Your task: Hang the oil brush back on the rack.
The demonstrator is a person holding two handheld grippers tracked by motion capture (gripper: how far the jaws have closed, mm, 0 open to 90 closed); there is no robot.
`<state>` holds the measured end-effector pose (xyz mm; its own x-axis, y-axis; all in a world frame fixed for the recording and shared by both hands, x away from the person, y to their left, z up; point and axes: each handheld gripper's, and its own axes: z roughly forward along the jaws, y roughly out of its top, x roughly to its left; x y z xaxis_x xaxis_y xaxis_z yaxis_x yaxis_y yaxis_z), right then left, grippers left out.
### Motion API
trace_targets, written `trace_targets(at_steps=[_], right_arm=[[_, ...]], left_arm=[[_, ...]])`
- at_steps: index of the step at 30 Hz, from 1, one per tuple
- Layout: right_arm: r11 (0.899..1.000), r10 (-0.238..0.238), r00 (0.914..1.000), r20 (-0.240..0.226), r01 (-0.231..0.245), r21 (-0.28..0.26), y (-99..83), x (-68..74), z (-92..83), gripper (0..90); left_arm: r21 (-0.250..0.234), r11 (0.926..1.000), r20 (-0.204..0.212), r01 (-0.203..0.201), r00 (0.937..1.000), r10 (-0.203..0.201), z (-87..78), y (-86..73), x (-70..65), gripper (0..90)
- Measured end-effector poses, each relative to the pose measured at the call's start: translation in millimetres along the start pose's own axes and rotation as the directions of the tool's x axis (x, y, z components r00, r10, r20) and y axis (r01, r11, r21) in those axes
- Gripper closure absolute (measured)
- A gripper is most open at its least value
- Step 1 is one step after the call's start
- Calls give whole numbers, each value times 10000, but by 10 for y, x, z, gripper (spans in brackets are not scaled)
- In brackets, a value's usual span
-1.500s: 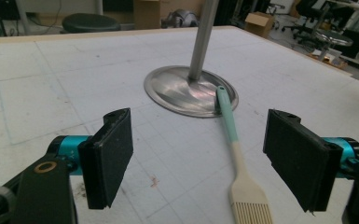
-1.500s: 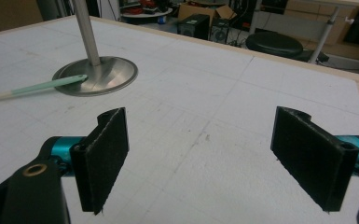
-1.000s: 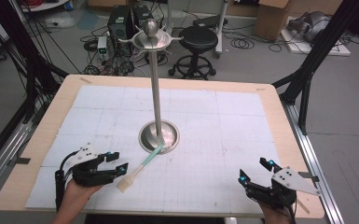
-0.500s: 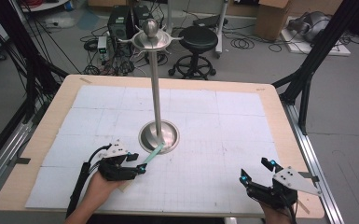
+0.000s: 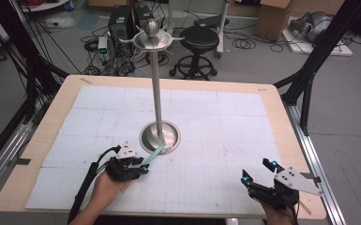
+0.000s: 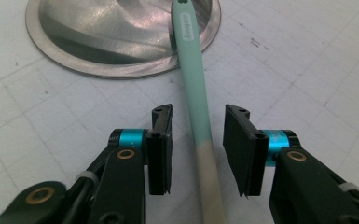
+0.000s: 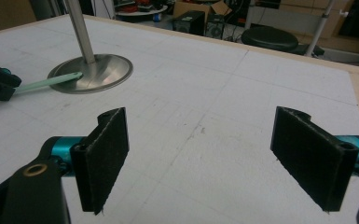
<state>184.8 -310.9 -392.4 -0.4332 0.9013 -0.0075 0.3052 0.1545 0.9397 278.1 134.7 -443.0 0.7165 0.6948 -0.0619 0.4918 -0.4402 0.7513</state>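
Left gripper [image 6: 198, 151] jaws spread, straddling mint toothbrush [image 6: 196, 98] handle, untouched; tip rests on steel stand base [image 6: 98, 42] ahead. Right gripper [image 7: 217, 154] spread wide, empty.

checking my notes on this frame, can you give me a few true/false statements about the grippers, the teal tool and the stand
1. The teal tool lies between the left gripper's jaws, which are not yet shut on it. True.
2. The tool's far tip rests on the stand's round base. True.
3. The right gripper is shut on the tool. False: its jaws stand wide apart over bare mat, far from the tool.
4. The stand's pole lies flat on the table. False: it stands upright on its base.
5. The tool's near end is cream coloured. True.
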Motion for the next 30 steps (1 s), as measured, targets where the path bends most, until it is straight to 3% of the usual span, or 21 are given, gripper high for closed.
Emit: trace_targets(at_steps=[5, 13, 20, 27, 30], right_arm=[[10000, 37, 10000, 28, -37, -13, 2, 1, 2, 183], [10000, 45, 10000, 34, -45, -18, 1, -5, 0, 183], [10000, -45, 10000, -66, 45, 44, 6, 11, 15, 183], [9998, -153, 9999, -45, 153, 98, 10, 17, 16, 185], [9999, -135, 9999, -33, 135, 78, 7, 15, 16, 185]], left_arm=[[64, 9997, -229, -238, 9995, 239, 1, 0, -18, 710], [138, 9999, -78, 40, 10000, -39, 1, 8, -14, 788], [159, 9996, -108, 215, 9997, -214, 2, 12, -13, 806], [104, 9999, -215, 9, 9998, -7, -11, 8, -26, 809], [-148, 9999, -246, 75, 9997, -79, -53, 14, -18, 810]])
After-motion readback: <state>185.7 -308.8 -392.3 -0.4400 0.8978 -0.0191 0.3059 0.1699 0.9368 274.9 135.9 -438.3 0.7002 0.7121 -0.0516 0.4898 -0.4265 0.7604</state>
